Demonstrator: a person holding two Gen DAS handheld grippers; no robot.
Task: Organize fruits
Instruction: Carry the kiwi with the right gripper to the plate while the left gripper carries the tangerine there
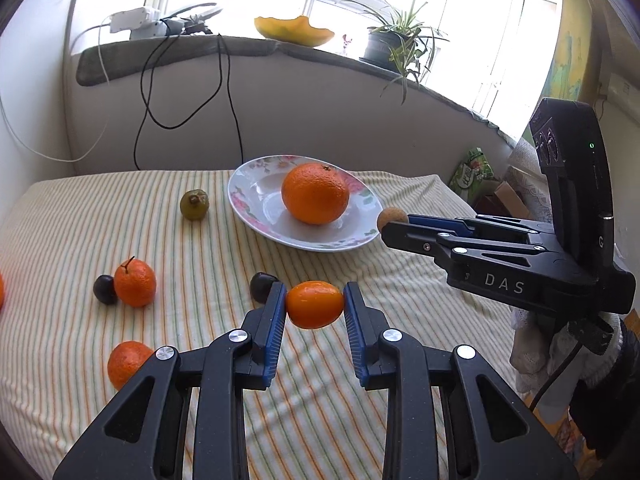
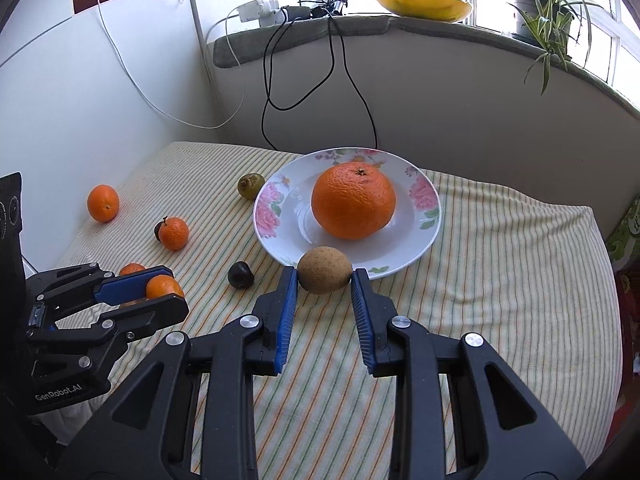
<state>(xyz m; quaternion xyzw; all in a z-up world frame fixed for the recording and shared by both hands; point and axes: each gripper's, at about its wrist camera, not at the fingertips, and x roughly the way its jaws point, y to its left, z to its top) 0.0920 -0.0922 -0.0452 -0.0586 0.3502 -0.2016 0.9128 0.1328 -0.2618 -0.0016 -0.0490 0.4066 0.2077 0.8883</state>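
Right gripper (image 2: pixel 325 276): fingers pinching a brown oval kiwi-like fruit (image 2: pixel 325 270) by its long-axis ends, just before the near rim of the white floral plate (image 2: pixel 426 236) | left gripper (image 1: pixel 315 305): fingers pinching a small orange kumquat-like fruit (image 1: pixel 315 304), farther from the plate | plate contents: one large orange (image 2: pixel 353 205).

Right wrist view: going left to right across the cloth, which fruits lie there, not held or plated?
Orange → dark plum → stemmed mandarin → dark fruit → green fruit.
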